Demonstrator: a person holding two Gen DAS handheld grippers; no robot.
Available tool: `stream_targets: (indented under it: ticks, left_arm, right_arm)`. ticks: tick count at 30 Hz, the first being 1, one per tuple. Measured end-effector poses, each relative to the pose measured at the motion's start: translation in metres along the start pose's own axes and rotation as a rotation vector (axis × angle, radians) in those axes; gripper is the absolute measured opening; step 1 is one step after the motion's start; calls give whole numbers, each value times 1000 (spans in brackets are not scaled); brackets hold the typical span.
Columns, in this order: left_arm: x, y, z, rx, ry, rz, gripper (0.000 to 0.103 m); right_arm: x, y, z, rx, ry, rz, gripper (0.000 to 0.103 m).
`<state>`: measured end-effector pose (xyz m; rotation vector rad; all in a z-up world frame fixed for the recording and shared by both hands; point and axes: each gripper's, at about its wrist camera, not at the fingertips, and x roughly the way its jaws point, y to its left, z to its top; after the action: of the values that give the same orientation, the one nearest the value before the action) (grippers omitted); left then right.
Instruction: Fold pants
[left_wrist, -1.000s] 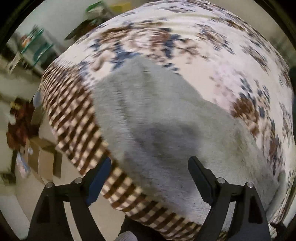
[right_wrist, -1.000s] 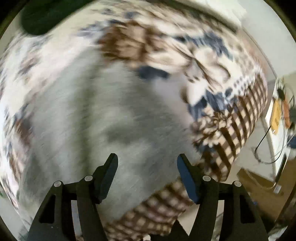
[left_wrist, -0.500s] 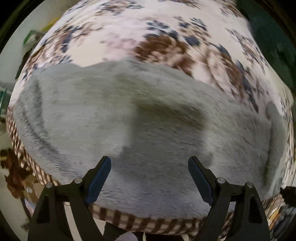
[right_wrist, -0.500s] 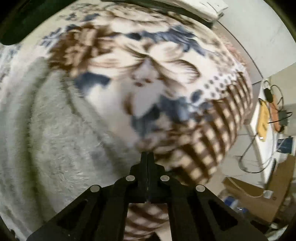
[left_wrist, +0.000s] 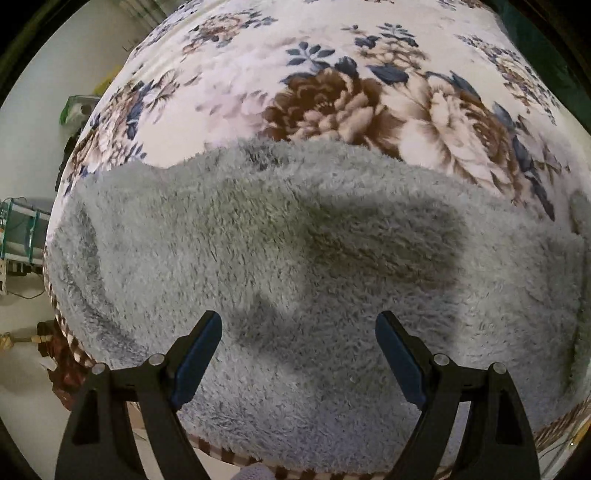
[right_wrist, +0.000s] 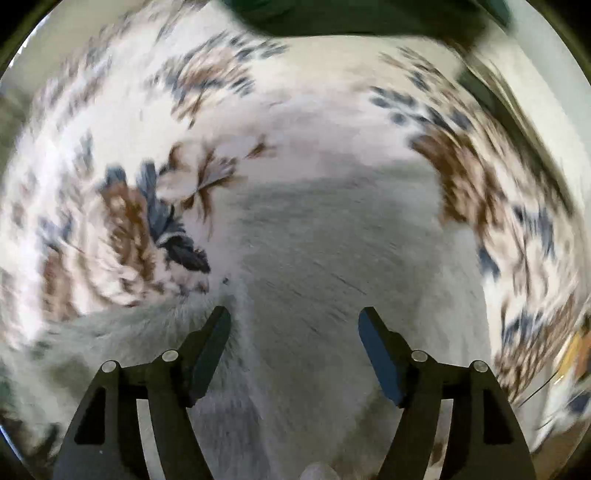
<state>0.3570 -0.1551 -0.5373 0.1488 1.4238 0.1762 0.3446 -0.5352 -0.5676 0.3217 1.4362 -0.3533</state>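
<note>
The left claw (left_wrist: 298, 356) hovered wide and empty above the fluffy grey pants (left_wrist: 295, 258) on the floral blanket (left_wrist: 332, 55), the right claw (right_wrist: 294, 345) was opening over them, empty too; best pinch one edge cleanly.

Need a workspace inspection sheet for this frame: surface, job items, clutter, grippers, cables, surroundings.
Surface: floral blanket, checked brown border at its near edge.
Job's things: grey fleece pants lying spread on the blanket; fold state unclear.
Clutter: dark green cloth at the blanket's far side.
Grippers: left gripper open above the pants, holding nothing; right gripper opening, nothing between its pads, view blurred.
Cables: thin cord on the floor, left of the bed.
Surroundings: pale wall, green-framed rack, green-and-white item.
</note>
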Motion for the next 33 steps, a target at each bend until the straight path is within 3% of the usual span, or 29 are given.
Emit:
stream_targets:
  ticks: [1, 3, 4, 5, 9, 11, 13, 15, 16, 19, 21, 25, 29, 33]
  left_arm:
    - [-2, 1, 2, 2, -6, 1, 85]
    - [-4, 6, 4, 5, -5, -7, 85]
    - [-5, 8, 4, 3, -2, -11, 85]
    - [-5, 11, 3, 0, 1, -17, 85]
    - [-3, 22, -2, -15, 13, -28, 85]
    - [0, 26, -5, -26, 26, -34, 85]
    - [3, 30, -8, -36, 41, -33, 85]
    - [4, 35, -11, -48, 49, -31, 85]
    - [3, 40, -14, -59, 56, -30, 85]
    - [0, 57, -24, -99, 71, -29, 85]
    - [-3, 74, -33, -130, 86, -25, 85]
    - [-9, 128, -43, -223, 100, -15, 85]
    - [-12, 194, -44, -326, 92, -2, 85]
    - [0, 263, -33, -446, 67, 17, 85]
  right_arm:
    - [12, 13, 0, -58, 29, -34, 74]
    - [23, 31, 6, -108, 52, -101, 56]
    - [17, 20, 4, -85, 35, -125, 23]
    - [13, 11, 2, -39, 25, -116, 12]
    - [-41, -97, -32, 293, -67, -75, 11]
    - [-46, -147, -52, 429, -45, -30, 11]
    - [-34, -192, -76, 540, 39, -4, 13]
    - [-11, -223, -101, 665, 121, 137, 27]
    - [-4, -235, -111, 707, 160, 183, 44]
    - [-13, -253, -136, 810, 121, 299, 48]
    - [-22, -253, -145, 829, 96, 340, 48]
    - [-32, -212, -164, 798, 125, 401, 48]
    - [-35, -141, -181, 660, 167, 412, 48]
    - [-20, -73, -197, 618, 225, 431, 48]
